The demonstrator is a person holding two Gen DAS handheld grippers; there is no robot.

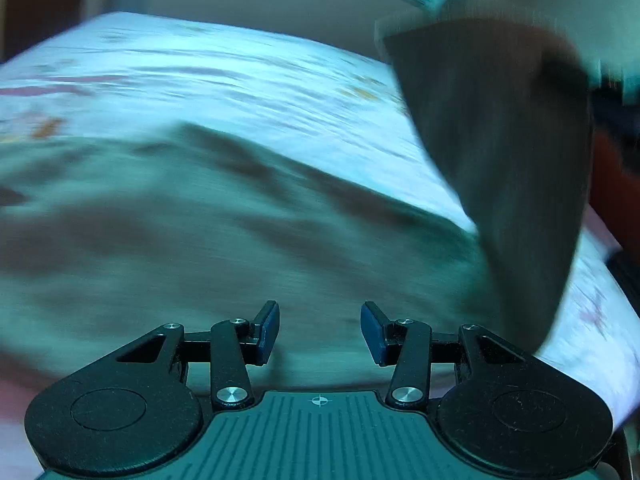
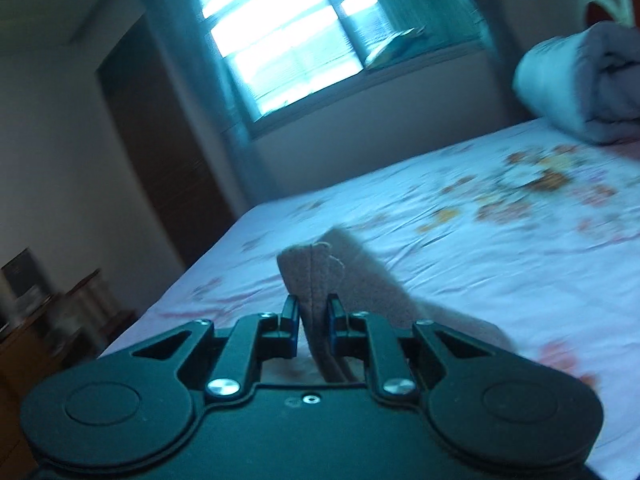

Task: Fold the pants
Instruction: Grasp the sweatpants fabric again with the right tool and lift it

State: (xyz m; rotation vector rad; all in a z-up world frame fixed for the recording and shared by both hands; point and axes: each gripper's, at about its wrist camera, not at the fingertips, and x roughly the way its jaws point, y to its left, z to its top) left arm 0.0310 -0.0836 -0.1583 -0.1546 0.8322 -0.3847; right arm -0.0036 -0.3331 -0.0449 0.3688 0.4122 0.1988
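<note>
Pants (image 1: 240, 240) lie spread on the bed (image 2: 500, 248), one end lifted above it, pinched in the right gripper (image 2: 313, 322). The left gripper (image 1: 320, 332) hangs released over the cloth. Folding looks barely begun; the remaining folds seem undone.

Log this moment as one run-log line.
left gripper: open, empty, over pants | right gripper: shut on pants edge, lifted | surface: bed sheet
</note>
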